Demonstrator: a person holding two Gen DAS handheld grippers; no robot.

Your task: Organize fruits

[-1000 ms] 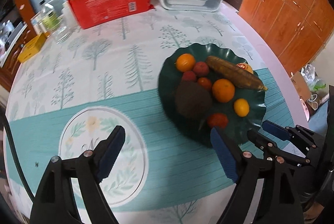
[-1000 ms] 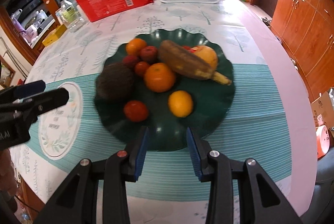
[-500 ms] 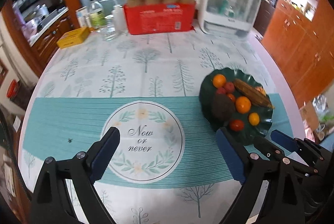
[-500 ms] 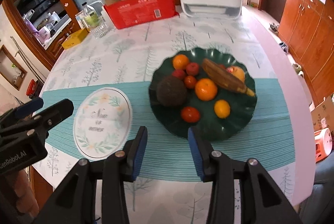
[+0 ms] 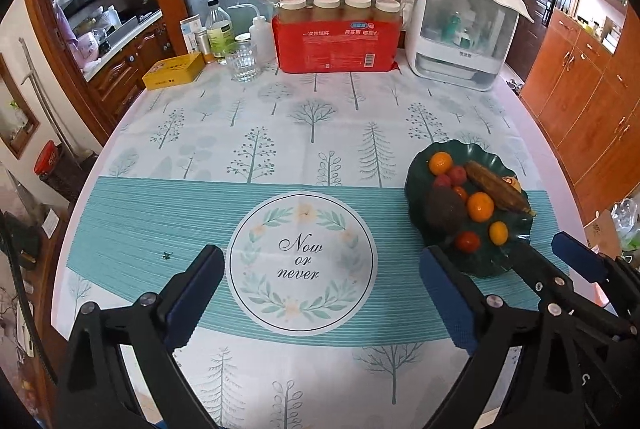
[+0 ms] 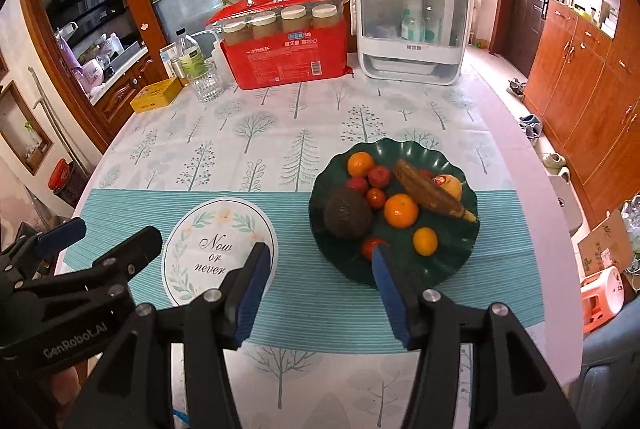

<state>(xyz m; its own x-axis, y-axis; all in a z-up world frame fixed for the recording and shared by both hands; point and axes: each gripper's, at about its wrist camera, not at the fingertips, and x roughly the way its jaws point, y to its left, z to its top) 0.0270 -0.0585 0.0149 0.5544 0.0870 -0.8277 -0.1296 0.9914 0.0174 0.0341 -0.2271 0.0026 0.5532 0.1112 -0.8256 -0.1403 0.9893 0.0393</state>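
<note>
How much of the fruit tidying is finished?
It looks nearly all done: every fruit in view, the oranges, the banana and the rest, sits on the green plate, and none lies loose on the tablecloth. Nothing is in hand: the left claw and right claw are empty, their jaws opening. Little seems left to do.

Red fruit (image 6: 370, 246) — partly hidden behind right jaws — plate's (image 5: 416, 185) near rim too.
</note>
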